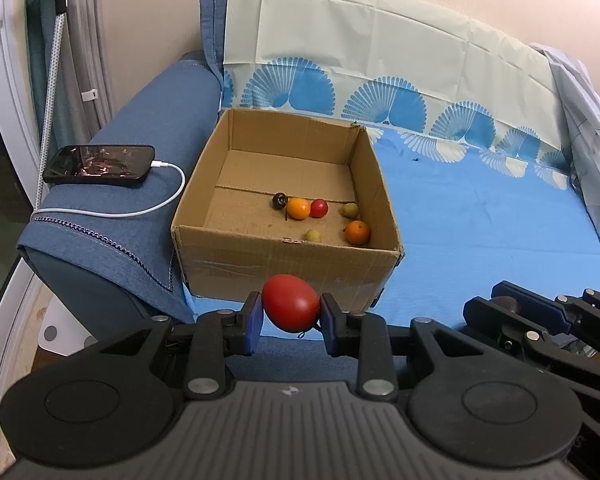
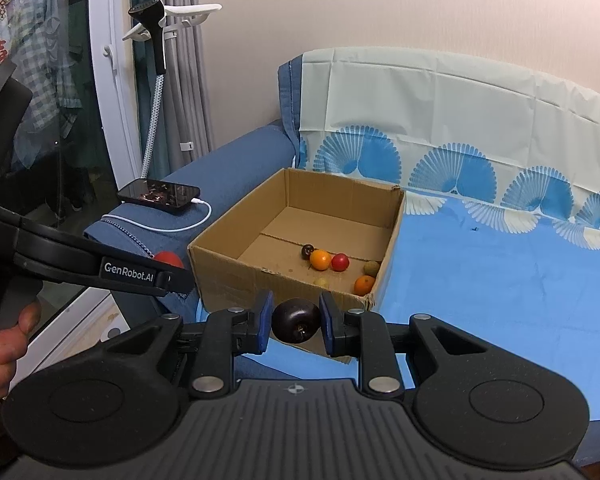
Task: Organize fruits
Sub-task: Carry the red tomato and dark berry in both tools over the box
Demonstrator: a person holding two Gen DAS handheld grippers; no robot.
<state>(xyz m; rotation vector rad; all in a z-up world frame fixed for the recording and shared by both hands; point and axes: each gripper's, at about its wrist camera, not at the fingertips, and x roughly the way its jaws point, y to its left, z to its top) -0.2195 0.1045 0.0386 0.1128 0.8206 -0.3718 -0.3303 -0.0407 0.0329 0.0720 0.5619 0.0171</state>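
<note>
The left hand-held gripper (image 1: pixel 291 318) pinches a red fruit (image 1: pixel 291 307) between its blue pads, just short of the cardboard box (image 1: pixel 284 258) at 12 o'clock. The right hand-held gripper (image 2: pixel 296 322) pinches a dark plum-like fruit (image 2: pixel 296 320), the box near at 12 o'clock. In the box lie two orange fruits, one small red, two yellowish and one dark fruit, toward its 3 o'clock wall.

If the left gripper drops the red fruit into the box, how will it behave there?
The red fruit is smooth and egg-shaped, so it will probably roll. The cardboard box has walls that should stop it. It may bump the small fruits inside.
</note>
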